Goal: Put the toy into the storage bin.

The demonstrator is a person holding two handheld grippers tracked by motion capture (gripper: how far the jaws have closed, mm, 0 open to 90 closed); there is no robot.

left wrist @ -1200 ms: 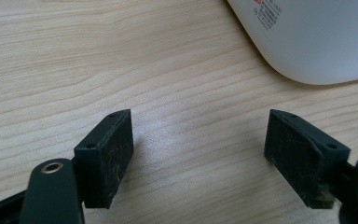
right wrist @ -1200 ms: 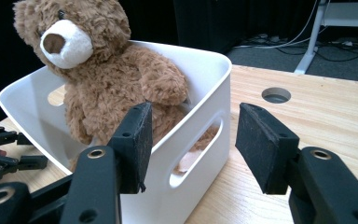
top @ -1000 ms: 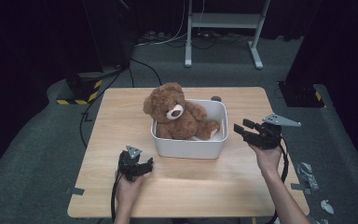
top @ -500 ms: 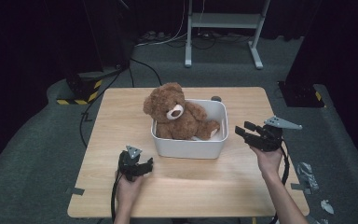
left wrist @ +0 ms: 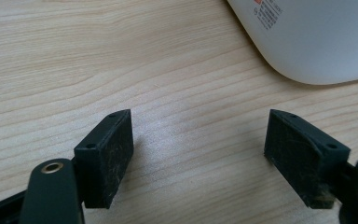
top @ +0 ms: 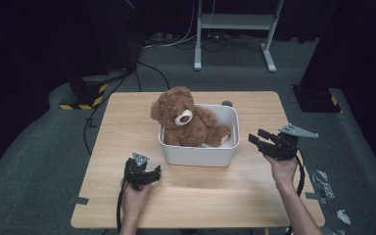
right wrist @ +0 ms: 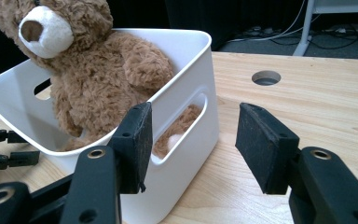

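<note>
- A brown teddy bear (top: 186, 120) sits inside a white bin (top: 198, 155) at the middle of a wooden table (top: 127, 112); its head leans over the bin's left rim
- The right gripper (top: 258, 141) hovers just right of the bin; jaws apart, holding nothing
- The left gripper (top: 152, 172) rests on the table near the bin's front left corner; jaws wide apart, empty

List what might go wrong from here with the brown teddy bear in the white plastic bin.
The brown plush teddy bear leans over the rim of the white plastic bin, head outside, so lifting the bin may tip it out. The right gripper is open beside the bin's handle slot and could nudge the bin instead of gripping it. The left gripper is open above bare wooden table, bracing nothing.
</note>
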